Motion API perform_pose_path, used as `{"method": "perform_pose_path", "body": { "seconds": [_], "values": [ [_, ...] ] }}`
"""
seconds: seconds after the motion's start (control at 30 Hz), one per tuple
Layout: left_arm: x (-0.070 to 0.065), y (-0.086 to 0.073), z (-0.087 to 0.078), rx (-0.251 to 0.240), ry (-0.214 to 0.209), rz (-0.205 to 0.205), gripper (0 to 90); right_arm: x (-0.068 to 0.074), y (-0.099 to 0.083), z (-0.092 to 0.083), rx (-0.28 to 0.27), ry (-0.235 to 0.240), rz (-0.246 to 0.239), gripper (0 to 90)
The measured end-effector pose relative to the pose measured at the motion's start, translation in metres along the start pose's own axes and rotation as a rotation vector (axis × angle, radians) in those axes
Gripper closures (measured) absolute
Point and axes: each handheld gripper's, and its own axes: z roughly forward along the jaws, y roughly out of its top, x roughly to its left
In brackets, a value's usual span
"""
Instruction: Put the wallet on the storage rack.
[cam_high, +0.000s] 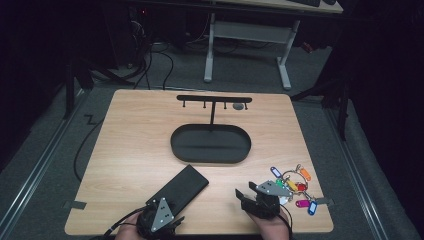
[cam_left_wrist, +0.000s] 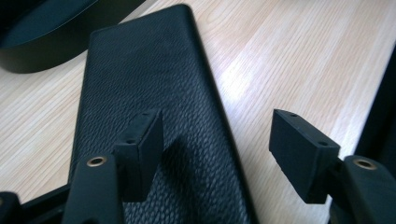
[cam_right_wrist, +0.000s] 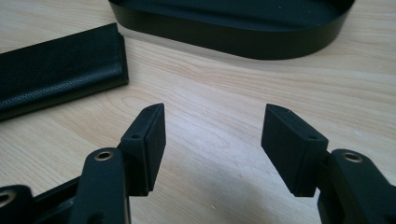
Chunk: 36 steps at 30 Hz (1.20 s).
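Observation:
A long black leather case (cam_high: 179, 189) lies aslant on the wooden table near its front edge. My left gripper (cam_high: 165, 210) stands at the case's near end. In the left gripper view this gripper (cam_left_wrist: 215, 154) is open: one jaw hangs over the textured case (cam_left_wrist: 149, 79), the other over bare wood beside it, and neither pad presses on it. My right gripper (cam_high: 245, 192) rests low at the front right, open, with only tabletop between its jaws (cam_right_wrist: 212, 144). The case's end (cam_right_wrist: 60, 70) lies off to its left.
A black oval tray (cam_high: 210, 145) with a hook stand (cam_high: 214, 98) sits mid-table; its wall shows in both gripper views (cam_left_wrist: 46, 37) (cam_right_wrist: 233, 28). A bunch of keys with coloured tags (cam_high: 295, 187) lies just right of the right gripper. The table's front edge (cam_high: 200, 231) is close.

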Motion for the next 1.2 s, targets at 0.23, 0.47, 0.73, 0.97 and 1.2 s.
{"method": "perform_pose_path", "body": {
  "seconds": [0.23, 0.47, 0.73, 0.97, 1.2],
  "values": [
    [-0.003, -0.005, 0.001, 0.001, 0.074, 0.042, 39.1, 0.003, 0.004, 0.008, 0.012, 0.021, -0.006, 40.4],
    [-0.004, -0.006, 0.002, 0.010, 0.098, 0.090, 42.8, 0.000, 0.003, 0.005, 0.006, 0.020, 0.004, 40.4],
    [-0.006, -0.009, 0.003, -0.004, 0.109, 0.115, 45.8, -0.005, -0.002, -0.003, -0.003, 0.008, 0.030, 40.4],
    [-0.008, -0.011, 0.003, -0.027, 0.119, 0.104, 44.9, -0.007, -0.003, -0.002, 0.010, 0.011, 0.039, 40.4],
    [-0.006, -0.010, -0.001, -0.022, 0.112, 0.082, 57.1, -0.005, -0.002, 0.000, 0.017, 0.024, 0.043, 40.8]
  ]
}}
